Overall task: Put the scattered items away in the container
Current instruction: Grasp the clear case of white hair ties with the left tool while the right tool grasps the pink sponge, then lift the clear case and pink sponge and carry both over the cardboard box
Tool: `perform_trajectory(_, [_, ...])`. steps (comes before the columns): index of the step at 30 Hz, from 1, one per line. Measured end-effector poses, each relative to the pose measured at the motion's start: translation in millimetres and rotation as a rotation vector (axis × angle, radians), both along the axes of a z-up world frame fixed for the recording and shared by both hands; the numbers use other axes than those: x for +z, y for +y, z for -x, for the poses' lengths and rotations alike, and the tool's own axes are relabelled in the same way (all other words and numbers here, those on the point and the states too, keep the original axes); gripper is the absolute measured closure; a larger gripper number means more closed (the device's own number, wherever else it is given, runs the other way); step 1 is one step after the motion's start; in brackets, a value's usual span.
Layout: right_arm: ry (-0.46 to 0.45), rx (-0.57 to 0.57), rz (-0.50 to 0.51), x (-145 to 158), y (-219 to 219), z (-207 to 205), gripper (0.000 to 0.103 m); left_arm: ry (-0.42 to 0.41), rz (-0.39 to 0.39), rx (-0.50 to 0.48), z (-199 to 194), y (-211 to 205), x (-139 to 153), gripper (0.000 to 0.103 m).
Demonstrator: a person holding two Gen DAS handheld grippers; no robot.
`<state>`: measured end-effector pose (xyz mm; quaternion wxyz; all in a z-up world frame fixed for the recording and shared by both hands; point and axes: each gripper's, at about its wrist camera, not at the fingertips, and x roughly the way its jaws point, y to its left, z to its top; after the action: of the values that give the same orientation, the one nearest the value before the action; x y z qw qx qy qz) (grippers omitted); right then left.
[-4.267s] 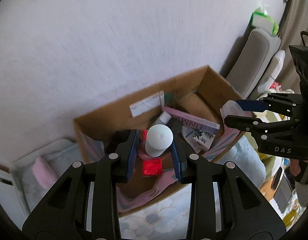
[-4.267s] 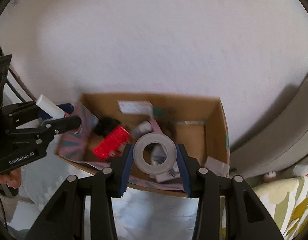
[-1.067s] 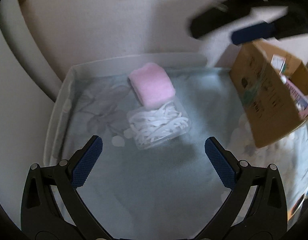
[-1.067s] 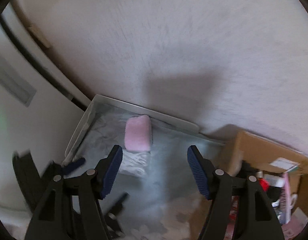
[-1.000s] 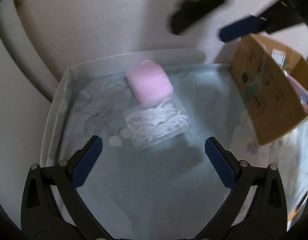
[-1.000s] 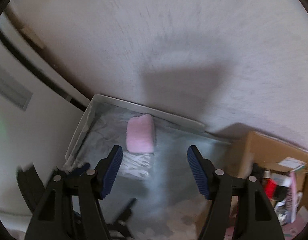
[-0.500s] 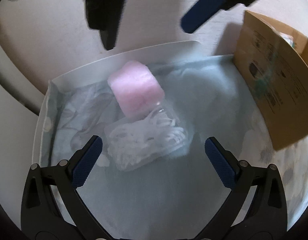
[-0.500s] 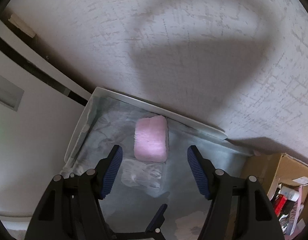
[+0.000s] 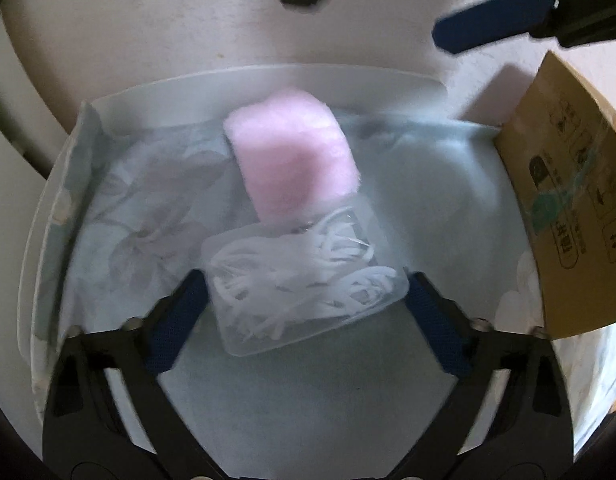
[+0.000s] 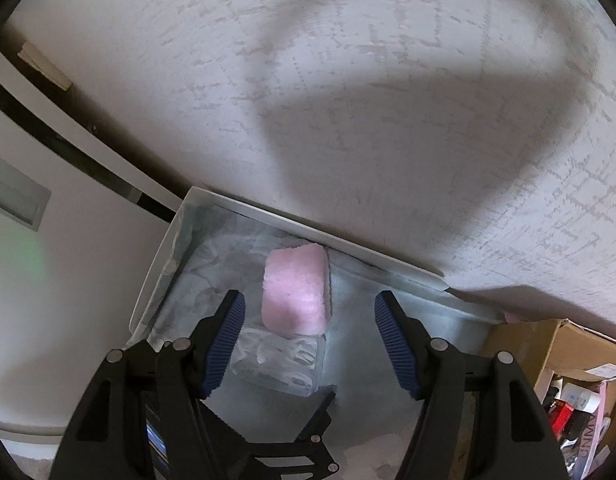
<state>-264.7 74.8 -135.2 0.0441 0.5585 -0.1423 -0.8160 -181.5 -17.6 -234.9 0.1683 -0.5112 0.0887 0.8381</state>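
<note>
Two scattered items lie on a pale blue floral-print sheet (image 9: 148,216) inside a shallow white-walled tray (image 9: 268,76) set against a rough plastered wall (image 10: 348,80). Nearest the wall sits a fluffy pink block (image 9: 294,156), soft-edged and roughly rectangular; touching its near side lies a clear rounded plastic box (image 9: 304,276) packed with tangled white strips. The left gripper (image 9: 308,320) points steeply down at that box, its ribbed dark-blue pads flanking the box's two ends while its jaws are closing; the box is between them, but the blurred picture shows no firm contact on either pad. The right gripper (image 10: 308,340) hangs above the pink block with its ribbed blue pads spread well apart and nothing between them; from its camera the pink block (image 10: 298,296) appears framed between the pads, with the clear box (image 10: 276,360) just on its near side. A brown corrugated cardboard box (image 9: 564,200), printed with shipping symbols and sealed with greenish tape, stands to the right of the tray, just beside its corner; from the right wrist its open top (image 10: 568,380) shows jumbled packets inside.
</note>
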Motion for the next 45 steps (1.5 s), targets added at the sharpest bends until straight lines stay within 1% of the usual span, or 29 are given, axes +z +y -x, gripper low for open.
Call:
perform_trajectory(3, [-0.008,0.008,-0.008,-5,-3,4,0.04,-0.017,-0.035,-0.001,1,-7,3,0.016])
perform_trajectory(10, [-0.038,0.045,-0.022,-28,-25,17,0.04,-0.03,-0.05,0.014,-3,-25,7,0.017])
perform_trajectory(14, [-0.064,0.049,-0.075,-47,-40,26,0.04,-0.027,-0.049,0.019,-7,-29,12,0.017])
perform_trajectory(18, [-0.101,0.042,-0.107,-66,-48,34,0.04,-0.021,-0.052,0.018,-9,-30,17,0.017])
perform_trajectory(21, [-0.098,0.041,-0.133,-74,-50,34,0.04,-0.014,-0.057,0.02,-11,-30,22,0.017])
perform_trajectory(22, [-0.092,0.041,-0.135,-75,-50,33,0.048,-0.014,-0.06,0.021,-11,-30,23,0.017])
perform_trajectory(23, [-0.086,0.047,-0.148,-76,-50,32,0.062,-0.012,-0.063,0.024,-11,-31,25,0.017])
perform_trajectory(25, [-0.077,0.055,-0.168,-75,-51,30,0.063,-0.007,-0.063,0.03,-12,-32,29,0.017])
perform_trajectory(29, [-0.038,0.043,-0.167,-63,-50,22,0.064,0.003,-0.064,0.043,-12,-34,39,0.017])
perform_trajectory(34, [0.011,0.037,-0.156,-36,-47,9,0.064,0.015,-0.054,0.063,-12,-37,58,0.017])
perform_trajectory(36, [0.041,0.033,-0.153,-19,-45,1,0.064,0.036,-0.05,0.068,-17,-51,74,0.017])
perform_trajectory(37, [0.056,0.031,-0.152,-10,-43,-4,0.064,0.046,-0.048,0.066,-32,-70,80,0.017])
perform_trajectory(38, [0.077,0.025,-0.151,2,-41,-10,0.064,0.062,-0.042,0.066,-45,-72,91,0.017])
perform_trajectory(40, [0.103,0.014,-0.146,18,-36,-19,0.064,0.089,-0.034,0.062,-47,-75,108,0.017])
perform_trajectory(41, [0.121,0.004,-0.143,30,-32,-28,0.064,0.098,-0.032,0.058,-32,-74,112,0.017])
perform_trajectory(42, [0.133,-0.003,-0.141,37,-29,-32,0.064,0.111,-0.03,0.053,-35,-76,121,0.017])
perform_trajectory(43, [0.154,-0.016,-0.14,48,-24,-42,0.064,0.123,-0.028,0.049,-39,-95,140,0.017])
perform_trajectory(45, [0.182,-0.036,-0.141,65,-16,-57,0.064,0.148,-0.025,0.034,-42,-85,158,0.017])
